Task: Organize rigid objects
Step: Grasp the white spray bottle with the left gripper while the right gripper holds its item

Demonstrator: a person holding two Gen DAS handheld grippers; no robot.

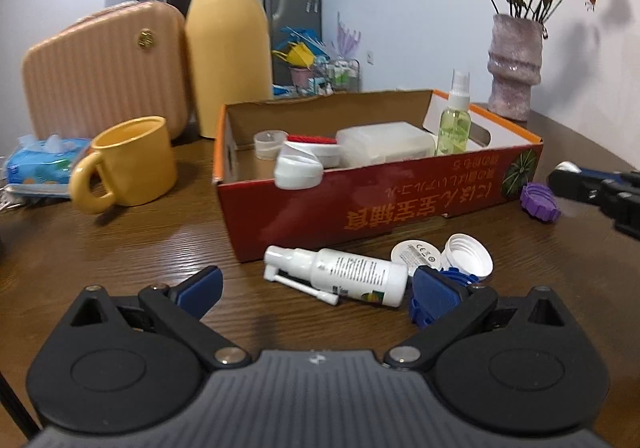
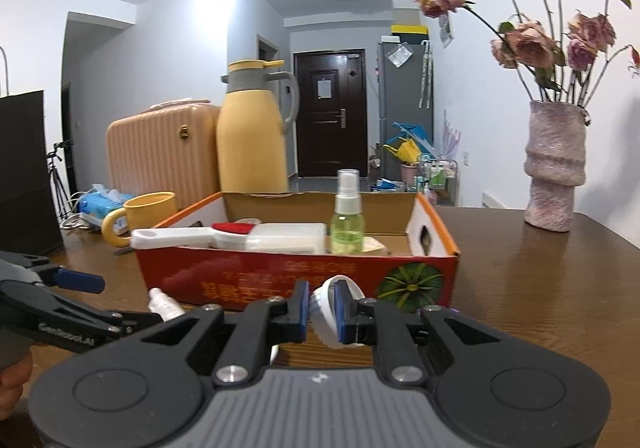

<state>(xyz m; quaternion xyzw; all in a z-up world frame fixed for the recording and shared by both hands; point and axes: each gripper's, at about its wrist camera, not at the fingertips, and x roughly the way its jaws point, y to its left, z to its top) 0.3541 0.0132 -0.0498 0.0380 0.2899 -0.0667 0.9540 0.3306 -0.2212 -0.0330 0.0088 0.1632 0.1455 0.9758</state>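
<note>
Nearest our left camera, our left gripper point(image 1: 316, 294) has its fingers point(image 1: 202, 288) spread wide over the dark wood-grain worktop point(image 1: 120, 256), holding nothing. We judge it is lined up for the white spray bottle point(image 1: 340, 276), which lies on its side between the blue pads, a smooth plastic cylinder with a printed label and a thin nozzle folded out. Just right of it sit a small white round tub point(image 1: 416, 254) and an upturned white screw cap point(image 1: 470, 254) with a ribbed wall; a blue piece shows beneath the right pad, and we cannot tell what it is.

Behind these stands the red cardboard box point(image 1: 360, 203), open-topped, with matte brown inner walls. It looks to us like the collecting place, since it already holds a white-handled brush point(image 1: 304, 163) with a red head, a frosted rectangular case point(image 1: 384, 145) and an upright pale-green spray bottle point(image 1: 454, 119). Left of the box, a glossy yellow mug point(image 1: 132, 163) stands apart, seemingly no part of the sorting.

Further right, a purple ribbed lid point(image 1: 538, 203) lies on the worktop near the box's corner. Our right gripper point(image 2: 322, 312) is pinching a white ribbed cap point(image 2: 328, 312) on edge, lifted in front of the box's near wall; we judge it is being carried to the box.
</note>
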